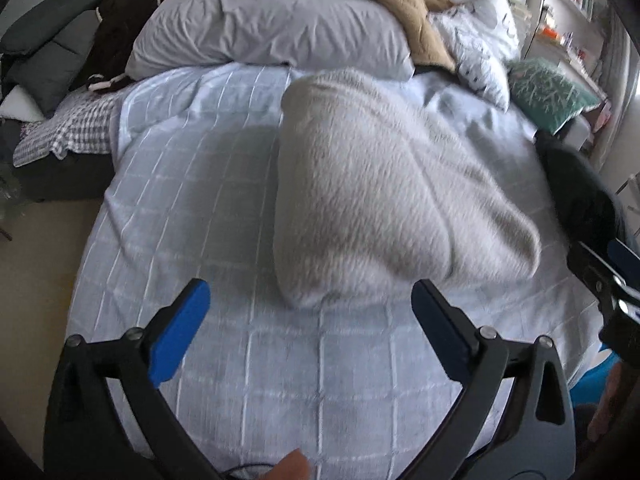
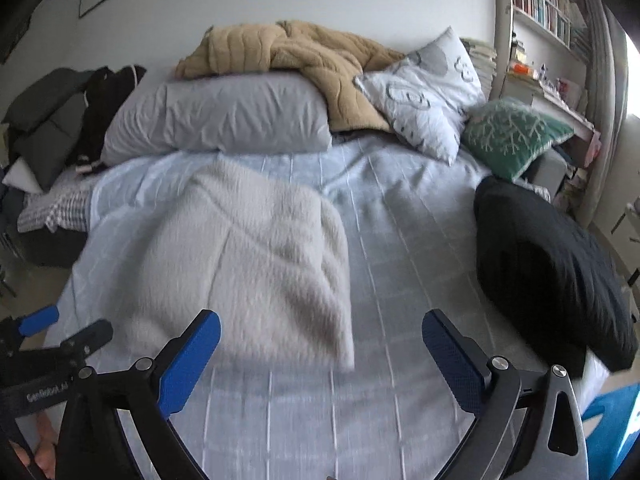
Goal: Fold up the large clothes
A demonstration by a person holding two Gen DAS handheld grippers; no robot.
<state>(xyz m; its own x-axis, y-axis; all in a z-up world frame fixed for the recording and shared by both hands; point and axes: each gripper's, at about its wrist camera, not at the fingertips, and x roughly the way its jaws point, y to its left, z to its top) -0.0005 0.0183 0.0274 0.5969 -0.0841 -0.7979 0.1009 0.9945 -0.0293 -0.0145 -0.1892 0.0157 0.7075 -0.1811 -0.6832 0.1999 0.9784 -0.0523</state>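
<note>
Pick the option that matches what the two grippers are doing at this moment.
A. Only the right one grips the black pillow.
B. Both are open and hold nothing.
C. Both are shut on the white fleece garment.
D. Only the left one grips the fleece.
B: the left gripper and the right gripper both have their jaws spread with only the bedspread between them, while the white fleece garment lies free on it.

Bed (image 2: 400, 280), pale blue checked cover. Cream fleece garment (image 2: 248, 256) folded left of centre, black cushion (image 2: 548, 272) right edge, grey pillow (image 2: 224, 116) upper centre.
</note>
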